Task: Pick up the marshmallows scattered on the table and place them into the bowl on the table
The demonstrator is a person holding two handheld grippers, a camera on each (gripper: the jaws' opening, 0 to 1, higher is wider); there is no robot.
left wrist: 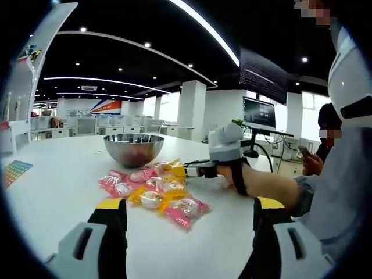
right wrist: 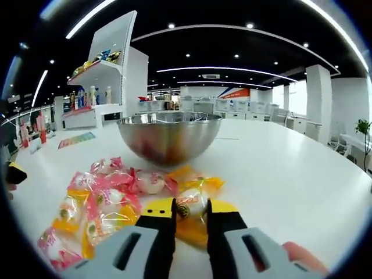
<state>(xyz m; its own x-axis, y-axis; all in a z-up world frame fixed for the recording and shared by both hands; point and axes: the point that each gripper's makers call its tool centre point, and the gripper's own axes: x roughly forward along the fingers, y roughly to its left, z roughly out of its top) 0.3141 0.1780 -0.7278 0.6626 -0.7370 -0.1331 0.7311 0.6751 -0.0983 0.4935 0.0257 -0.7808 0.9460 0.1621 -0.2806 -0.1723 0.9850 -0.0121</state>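
Note:
Several marshmallows in pink and yellow wrappers [left wrist: 154, 192] lie in a heap on the white table, just in front of a steel bowl [left wrist: 133, 150]. My left gripper [left wrist: 189, 214] is open wide, held back from the heap with nothing between its jaws. My right gripper [left wrist: 185, 170] reaches in from the right to the heap's far edge. In the right gripper view the heap [right wrist: 102, 203] spreads to the left below the bowl [right wrist: 168, 139]. There my right gripper [right wrist: 190, 216] has its jaws close around a yellow-wrapped marshmallow [right wrist: 190, 204] that rests on the table.
A colourful sheet [left wrist: 14, 171] lies on the table at the left. A shelf with goods [right wrist: 99, 75] stands behind the table. A person with a phone [left wrist: 317, 157] sits at the right, near a monitor [left wrist: 258, 113]. White tabletop [right wrist: 290, 174] stretches right of the bowl.

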